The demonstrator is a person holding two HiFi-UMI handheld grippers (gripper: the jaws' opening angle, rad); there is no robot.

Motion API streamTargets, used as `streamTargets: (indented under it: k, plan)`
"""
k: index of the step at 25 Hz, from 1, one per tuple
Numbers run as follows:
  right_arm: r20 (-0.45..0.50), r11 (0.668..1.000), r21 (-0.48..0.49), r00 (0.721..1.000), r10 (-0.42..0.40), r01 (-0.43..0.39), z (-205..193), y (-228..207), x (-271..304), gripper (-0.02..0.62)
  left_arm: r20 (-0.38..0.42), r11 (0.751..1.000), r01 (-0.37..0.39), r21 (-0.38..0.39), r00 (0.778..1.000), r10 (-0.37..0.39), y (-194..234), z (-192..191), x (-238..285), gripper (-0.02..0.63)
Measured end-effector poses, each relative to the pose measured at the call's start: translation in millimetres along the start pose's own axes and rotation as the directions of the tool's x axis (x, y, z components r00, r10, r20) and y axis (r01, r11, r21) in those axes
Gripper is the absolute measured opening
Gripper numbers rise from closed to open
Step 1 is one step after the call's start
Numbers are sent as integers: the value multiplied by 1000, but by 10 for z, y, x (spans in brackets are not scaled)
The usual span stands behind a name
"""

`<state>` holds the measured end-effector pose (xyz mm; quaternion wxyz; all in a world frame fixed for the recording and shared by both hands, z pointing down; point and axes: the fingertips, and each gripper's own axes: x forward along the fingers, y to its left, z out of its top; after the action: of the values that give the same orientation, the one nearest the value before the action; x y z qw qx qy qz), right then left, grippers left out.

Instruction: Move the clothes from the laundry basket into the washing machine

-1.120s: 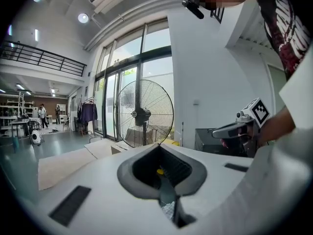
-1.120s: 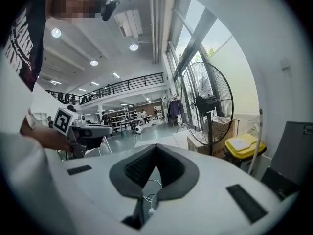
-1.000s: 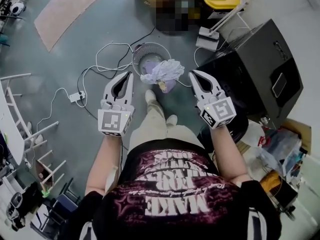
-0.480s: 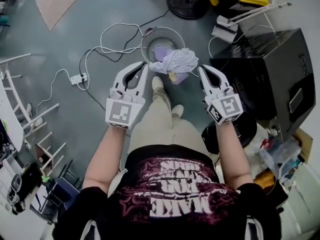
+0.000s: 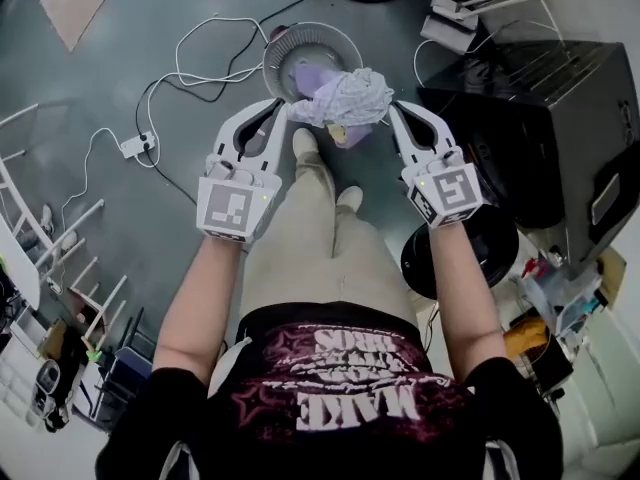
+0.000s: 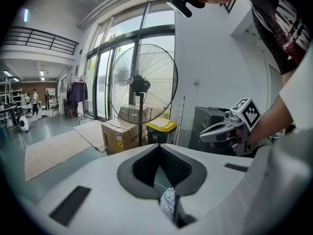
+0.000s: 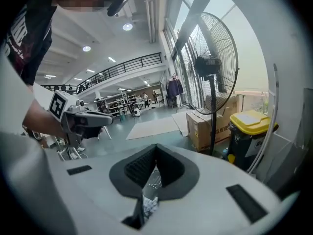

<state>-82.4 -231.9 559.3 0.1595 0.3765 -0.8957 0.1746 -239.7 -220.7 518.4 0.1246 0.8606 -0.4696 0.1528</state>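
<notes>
A pale checked cloth (image 5: 345, 96) hangs bunched between my two grippers, just above the round white wire laundry basket (image 5: 278, 50) on the floor. Purple clothes (image 5: 308, 74) lie inside the basket. My left gripper (image 5: 283, 111) is shut on the cloth's left end, and a scrap of the cloth (image 6: 167, 203) shows pinched in its jaws. My right gripper (image 5: 393, 111) is shut on the right end, with fabric from the cloth (image 7: 148, 205) caught between its pads. The black washing machine (image 5: 540, 118) stands at the right, close to the right gripper.
White cables and a power strip (image 5: 135, 146) lie on the grey floor left of the basket. A white rack (image 5: 40, 228) stands at the far left. A round black part (image 5: 460, 253) sits under my right forearm. A standing fan (image 6: 142, 84), cardboard box (image 6: 119, 135) and yellow bin (image 6: 161, 131) stand beyond.
Both grippers have sunk together with the cloth still stretched between them, ending closer over the basket. Neither grip has changed.
</notes>
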Motion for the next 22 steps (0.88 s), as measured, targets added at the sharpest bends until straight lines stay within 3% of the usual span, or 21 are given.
streamTargets:
  k: [11, 17, 19, 22]
  plan:
    - [-128, 999, 21, 991, -31, 34, -1000, -321, 381, 5, -92, 998, 36, 42, 995, -32, -84, -831, 631, 5]
    - [-168, 998, 39, 984, -50, 57, -1409, -440, 594, 5, -136, 999, 26, -20, 990, -29, -33, -1326, 802, 5]
    - [-176, 997, 46, 983, -52, 61, -1535, -483, 631, 6, -129, 998, 32, -60, 991, -40, -48, -1429, 860, 5]
    - [-205, 997, 38, 977, -54, 63, -1754, -534, 705, 8, -117, 997, 44, -61, 992, -51, -68, -1556, 945, 5]
